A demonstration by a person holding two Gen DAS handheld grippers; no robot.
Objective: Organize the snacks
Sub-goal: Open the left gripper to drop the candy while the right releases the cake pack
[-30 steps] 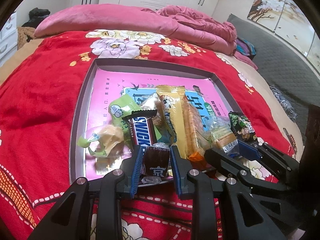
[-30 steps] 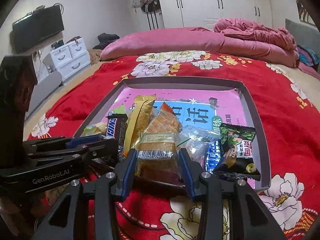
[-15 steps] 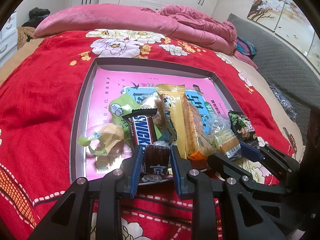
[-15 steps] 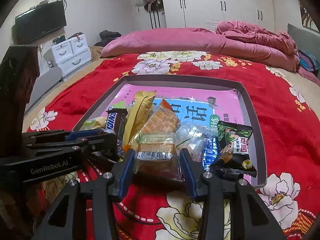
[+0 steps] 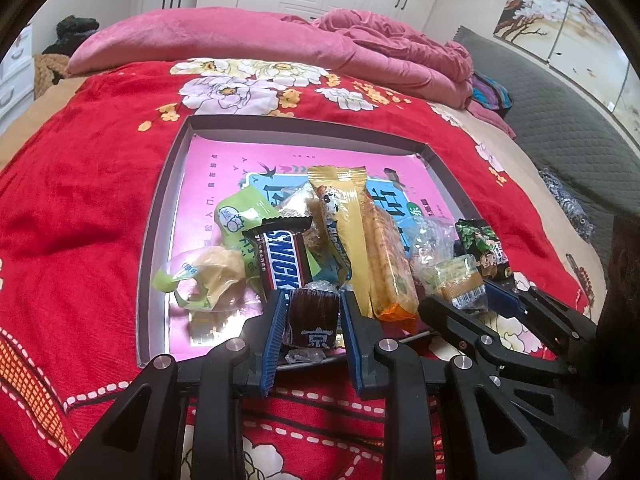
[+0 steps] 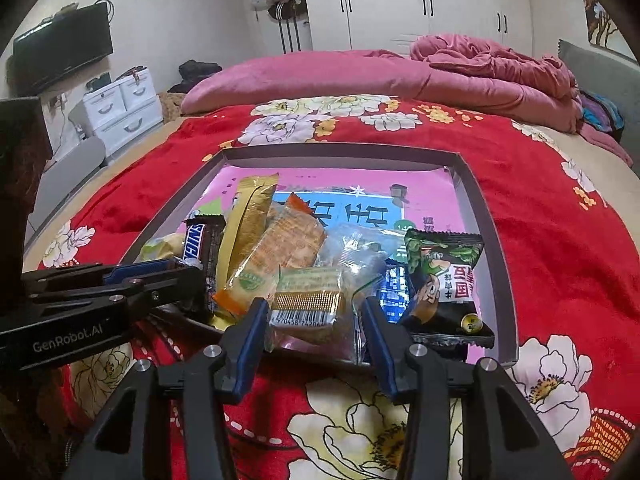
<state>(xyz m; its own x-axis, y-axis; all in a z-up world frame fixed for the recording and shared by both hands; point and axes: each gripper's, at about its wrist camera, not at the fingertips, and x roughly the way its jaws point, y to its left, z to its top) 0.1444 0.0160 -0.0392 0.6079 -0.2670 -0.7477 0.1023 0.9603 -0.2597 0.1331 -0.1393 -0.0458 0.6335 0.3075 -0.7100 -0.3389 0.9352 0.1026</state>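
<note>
Both wrist cameras sit low at the near edge of the tray [image 5: 160, 216] [image 6: 484, 216], facing down-forward across it towards the pillow [image 5: 192, 40] [image 6: 304, 76]. Both share the snack pile [image 5: 348, 240] [image 6: 288, 248]; each sees the other gripper beside it.

on my feed the left gripper [image 5: 312, 320] is a matte black plastic frame, two forked linkage arms fanning out toward the camera, each carrying round silver screw heads at the pivots. its fingers [image 5: 274, 338] are lined on the inner faces with ribbed blue pads. the right gripper [image 6: 314, 322] is built the same way: black angular struts, bright screws on the knuckles, blue ridged strips along the insides of the jaws. seen side-on from the right wrist camera, the left unit carries white lettering reading "genrobot.ai" on its black body. no cables show, and nothing of my sleeves or hands shows clearly.
</note>
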